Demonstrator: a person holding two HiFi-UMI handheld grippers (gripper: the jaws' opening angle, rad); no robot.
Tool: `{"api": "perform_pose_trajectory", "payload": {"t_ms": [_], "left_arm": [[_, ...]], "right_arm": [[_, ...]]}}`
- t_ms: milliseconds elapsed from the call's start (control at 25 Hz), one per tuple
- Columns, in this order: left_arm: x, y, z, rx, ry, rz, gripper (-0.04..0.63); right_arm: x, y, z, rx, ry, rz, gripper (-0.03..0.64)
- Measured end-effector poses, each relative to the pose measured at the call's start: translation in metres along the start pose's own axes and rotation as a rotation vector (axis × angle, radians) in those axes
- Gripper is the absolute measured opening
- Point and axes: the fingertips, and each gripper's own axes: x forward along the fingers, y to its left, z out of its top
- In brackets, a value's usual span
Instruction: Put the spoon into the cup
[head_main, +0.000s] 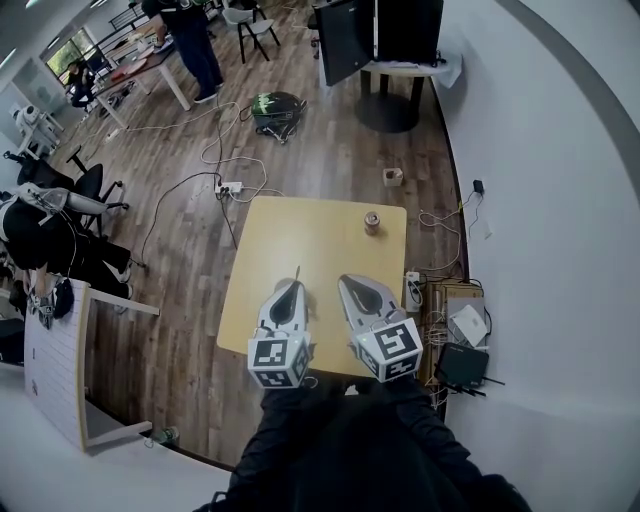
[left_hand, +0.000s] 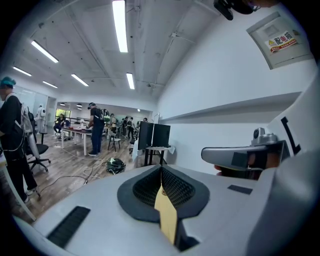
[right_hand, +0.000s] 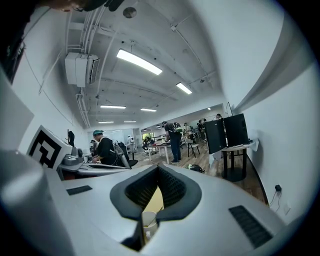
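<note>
A small brownish cup (head_main: 372, 222) stands near the far right edge of the yellow table (head_main: 270, 250); through the slit under the right jaws it shows as a pale cup (right_hand: 148, 220). A thin dark sliver, seemingly the spoon (head_main: 297, 273), sticks out just past the tip of my left gripper (head_main: 293, 288). I cannot tell whether it lies on the table or is held. The left gripper (left_hand: 161, 170) has its pads together, and only yellow table shows below them. My right gripper (head_main: 352, 283), also shut (right_hand: 158, 169) and holding nothing, hovers beside it over the near table edge.
A power strip (head_main: 413, 290), cables and small devices (head_main: 465, 325) lie on the floor right of the table. A small box (head_main: 393, 177) and a round black stand with monitors (head_main: 390, 60) are beyond it. People work at desks far left, beside a white panel (head_main: 60, 360).
</note>
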Motion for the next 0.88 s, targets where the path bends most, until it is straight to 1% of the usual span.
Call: {"api": "perform_pose_trajectory", "payload": {"t_ms": [200, 480, 880], "left_arm": [[0.000, -0.002, 0.003, 0.009, -0.005, 0.001, 0.035], [0.000, -0.006, 0.001, 0.015, 0.008, -0.017, 0.035], [0.010, -0.007, -0.011, 0.020, 0.055, -0.044, 0.035]], "right_arm": [[0.001, 0.001, 0.002, -0.003, -0.005, 0.013, 0.023], [0.002, 0.004, 0.000, 0.001, 0.005, 0.022, 0.022], [0.008, 0.000, -0.008, 0.018, 0.017, 0.025, 0.023]]}}
